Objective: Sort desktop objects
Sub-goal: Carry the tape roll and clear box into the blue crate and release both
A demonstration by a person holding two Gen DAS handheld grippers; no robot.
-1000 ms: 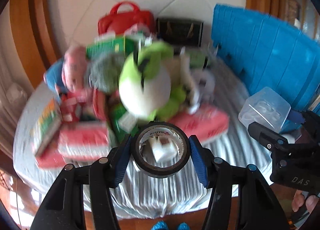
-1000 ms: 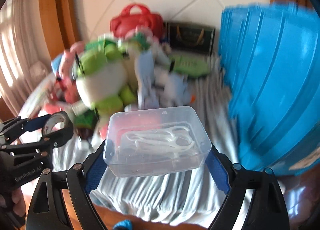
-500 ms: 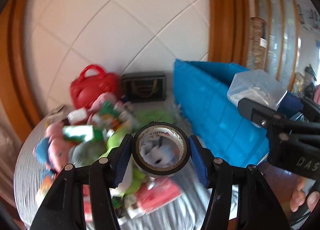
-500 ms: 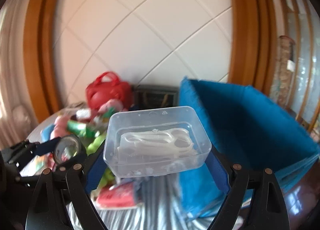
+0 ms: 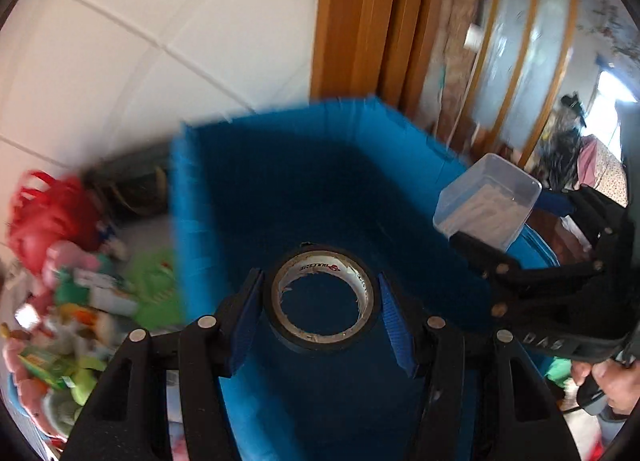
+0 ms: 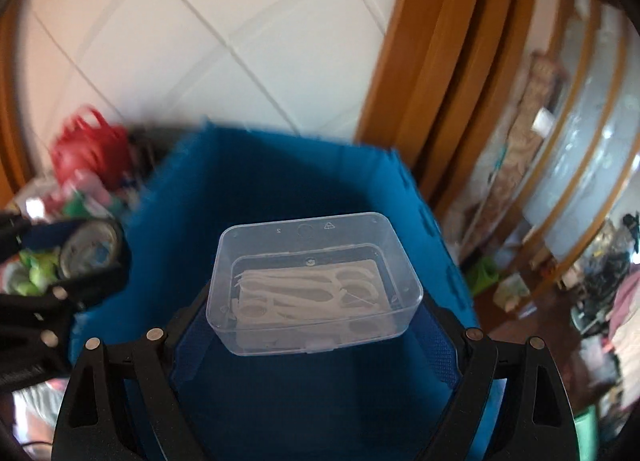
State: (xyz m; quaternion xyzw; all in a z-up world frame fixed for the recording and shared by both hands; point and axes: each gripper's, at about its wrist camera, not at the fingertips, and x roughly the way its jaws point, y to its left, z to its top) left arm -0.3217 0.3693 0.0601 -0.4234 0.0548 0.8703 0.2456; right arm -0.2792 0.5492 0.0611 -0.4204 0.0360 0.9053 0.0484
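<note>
Now both claws hang over the open blue bin (image 5: 280, 189), each loaded. The left claw (image 5: 322, 301) grips a roll of black tape (image 5: 322, 299) by its sides, the blue pads pressing at 9 and 3 o'clock of the ring; the right claw (image 6: 316, 301) clamps a clear box (image 6: 316, 281) of white floss picks across its short ends. In the left view the box sits at 2 o'clock from the tape, over the bin's far right rim. The toy pile (image 5: 72, 301) lies on the counter at 9 o'clock, outside the bin wall.

Risks from here, as a judgement: the tape is round and held on two narrow lines, so a tilt could let it roll out early and bounce off the wall. The box, near the rim, could strike the edge if let go there and spill onto the floor. The two claws are close; opening together could knock one load into the other.
</note>
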